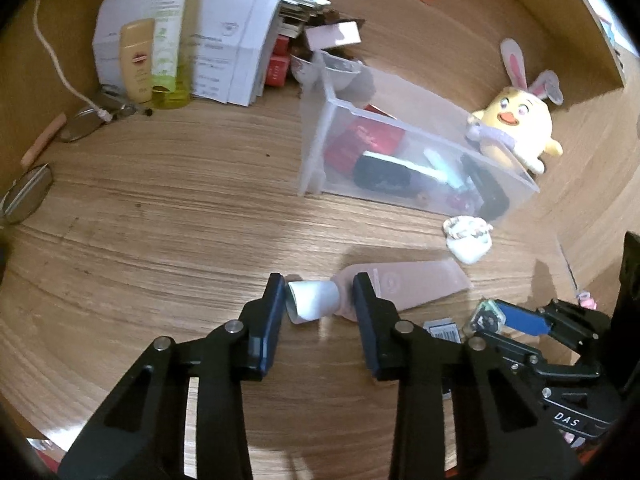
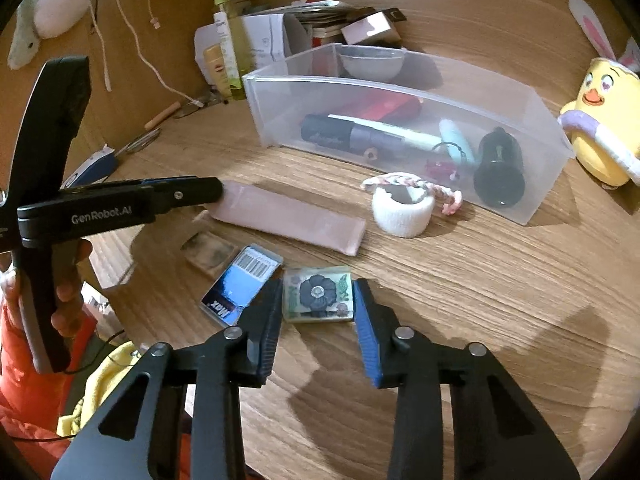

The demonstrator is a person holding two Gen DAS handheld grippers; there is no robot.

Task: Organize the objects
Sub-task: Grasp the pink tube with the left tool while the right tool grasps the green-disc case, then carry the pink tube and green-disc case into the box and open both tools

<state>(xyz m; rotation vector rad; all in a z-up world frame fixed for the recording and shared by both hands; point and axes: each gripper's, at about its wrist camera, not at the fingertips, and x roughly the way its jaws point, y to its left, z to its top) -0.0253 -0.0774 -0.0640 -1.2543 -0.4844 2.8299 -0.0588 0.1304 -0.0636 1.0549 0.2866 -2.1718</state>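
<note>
A pink tube [image 1: 412, 284] with a white cap [image 1: 314, 300] lies flat on the wooden table; it also shows in the right wrist view [image 2: 288, 218]. My left gripper [image 1: 320, 300] is open with its fingers on either side of the cap. My right gripper [image 2: 318, 300] is open around a small clear flower-printed box [image 2: 318, 294]; its fingers stand at the box's two sides. A clear plastic bin [image 2: 552, 168] beyond them holds a black marker, a red box, a light blue tube and a black cylinder.
A white tape roll [image 2: 402, 212] with a braided band lies before the bin. A blue card packet [image 2: 240, 284] lies left of the flower box. A yellow plush chick [image 2: 604, 120] sits at the right. Bottles and paper boxes [image 1: 168, 52] stand at the back left.
</note>
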